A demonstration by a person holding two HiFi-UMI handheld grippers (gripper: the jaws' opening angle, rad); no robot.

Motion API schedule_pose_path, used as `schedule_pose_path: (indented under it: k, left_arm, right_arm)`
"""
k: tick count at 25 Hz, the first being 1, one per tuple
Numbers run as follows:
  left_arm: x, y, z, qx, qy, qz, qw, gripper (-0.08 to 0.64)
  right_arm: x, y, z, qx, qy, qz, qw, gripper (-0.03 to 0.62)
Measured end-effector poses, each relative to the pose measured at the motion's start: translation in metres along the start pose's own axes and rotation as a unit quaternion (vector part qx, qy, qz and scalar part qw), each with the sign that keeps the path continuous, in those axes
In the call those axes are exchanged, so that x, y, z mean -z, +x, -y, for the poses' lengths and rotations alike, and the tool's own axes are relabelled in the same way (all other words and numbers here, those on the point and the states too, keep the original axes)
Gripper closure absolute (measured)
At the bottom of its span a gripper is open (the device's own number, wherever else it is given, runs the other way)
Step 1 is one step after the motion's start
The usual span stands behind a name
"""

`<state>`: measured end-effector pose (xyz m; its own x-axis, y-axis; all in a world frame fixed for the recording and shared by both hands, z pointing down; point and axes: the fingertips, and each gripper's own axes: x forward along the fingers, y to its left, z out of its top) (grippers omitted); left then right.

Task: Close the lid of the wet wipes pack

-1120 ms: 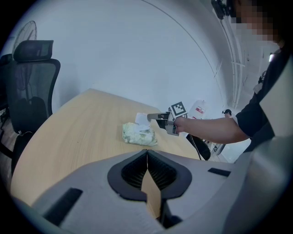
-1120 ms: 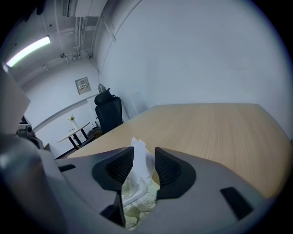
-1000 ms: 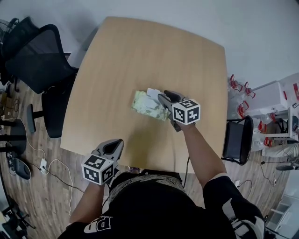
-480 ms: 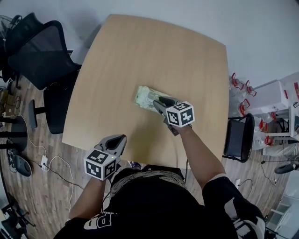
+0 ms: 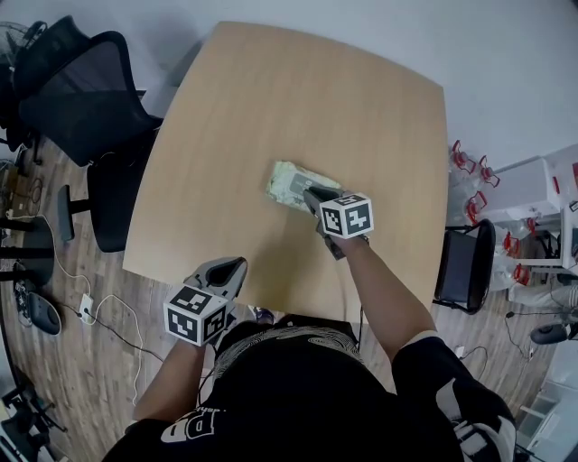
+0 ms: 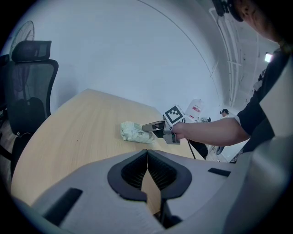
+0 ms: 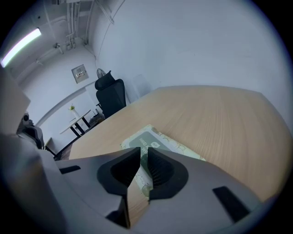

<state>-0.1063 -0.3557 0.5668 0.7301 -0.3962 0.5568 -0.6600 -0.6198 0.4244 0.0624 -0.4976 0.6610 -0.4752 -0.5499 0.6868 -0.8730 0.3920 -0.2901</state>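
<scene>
Left hand-held gripper (image 5: 237, 264): jaws together; right hand-held gripper (image 5: 309, 193): jaws just closed to an empty slit.

This is an office or work room. A pale wood table (image 5: 298, 108) stands on a plank floor (image 5: 90, 379) beside black mesh swivel chairs (image 5: 81, 90), with another black chair (image 5: 461, 266) at the right. Cables (image 5: 88, 309) trail over the floor, and white shelves (image 5: 533, 189) stand to one side. A strip light (image 7: 20, 45) and pipes (image 7: 73, 9) run under the bare white ceiling.
</scene>
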Motion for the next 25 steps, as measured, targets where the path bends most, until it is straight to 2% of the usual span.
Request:
schedule_pose_path:
  k: [6,11,16,21,23,25]
  left_arm:
    - [0.003,0.001,-0.001,0.000,-0.001,-0.002,1.0000,0.541]
    - [0.003,0.003,0.000,0.000,-0.001,-0.003,1.0000,0.541]
    - [0.004,0.003,-0.001,-0.002,-0.004,-0.002,1.0000,0.541]
    - [0.008,0.001,-0.005,-0.005,-0.008,-0.005,0.9999,0.541]
    - [0.011,0.002,-0.005,-0.005,-0.010,-0.005,0.9999,0.541]
    - [0.010,0.003,-0.005,-0.002,-0.010,-0.005,0.9999,0.541]
  right_arm:
    - [0.003,0.002,-0.003,0.022,-0.066,-0.009,0.998,0.535]
    - [0.004,0.003,-0.005,0.041,-0.132,-0.016,0.990,0.534]
    - [0.005,0.003,-0.007,0.045,-0.157,-0.010,0.987,0.534]
    - [0.006,0.008,-0.012,0.066,-0.248,-0.028,0.966,0.531]
    - [0.007,0.010,-0.013,0.072,-0.258,-0.031,0.963,0.529]
    - [0.008,0.010,-0.012,0.072,-0.248,-0.028,0.966,0.529]
